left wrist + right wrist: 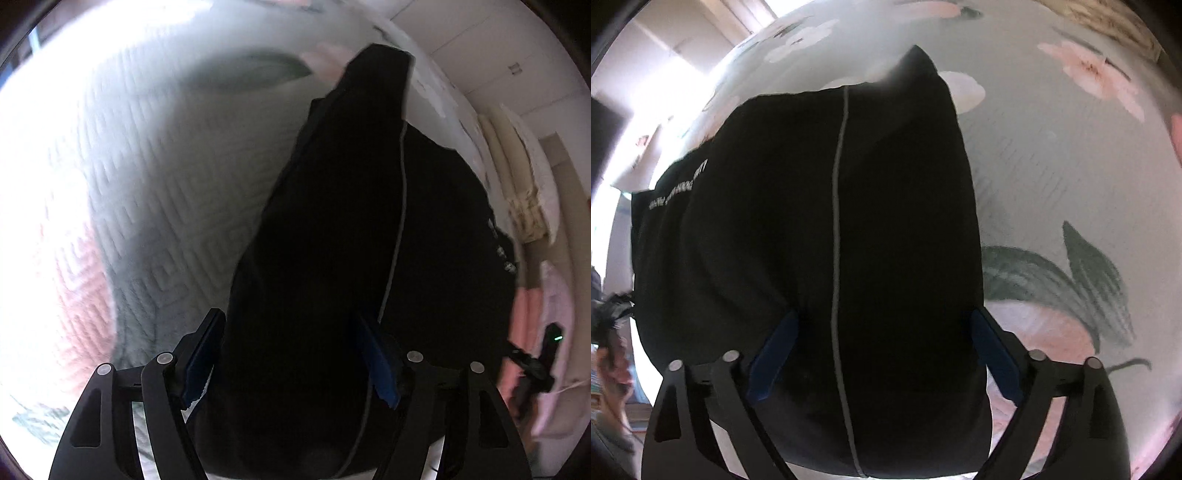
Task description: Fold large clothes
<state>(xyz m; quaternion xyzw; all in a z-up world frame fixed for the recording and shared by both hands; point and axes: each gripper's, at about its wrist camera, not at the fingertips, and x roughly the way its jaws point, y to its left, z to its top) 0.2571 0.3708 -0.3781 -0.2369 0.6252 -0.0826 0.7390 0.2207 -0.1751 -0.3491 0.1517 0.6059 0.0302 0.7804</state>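
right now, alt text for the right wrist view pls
A black garment with a thin grey stripe fills the middle of the view, lying on a pale floral bedspread. The right gripper hangs over it, its blue-padded fingers spread wide to either side of the cloth.

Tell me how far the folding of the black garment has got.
Done: the black garment lies on the floral bedspread doubled into a narrower stack, its grey piping running down the top layer. In hand: nothing looks gripped; the left gripper and right gripper stand open, straddling the cloth. Left: it is long, so probably one more fold and some smoothing.
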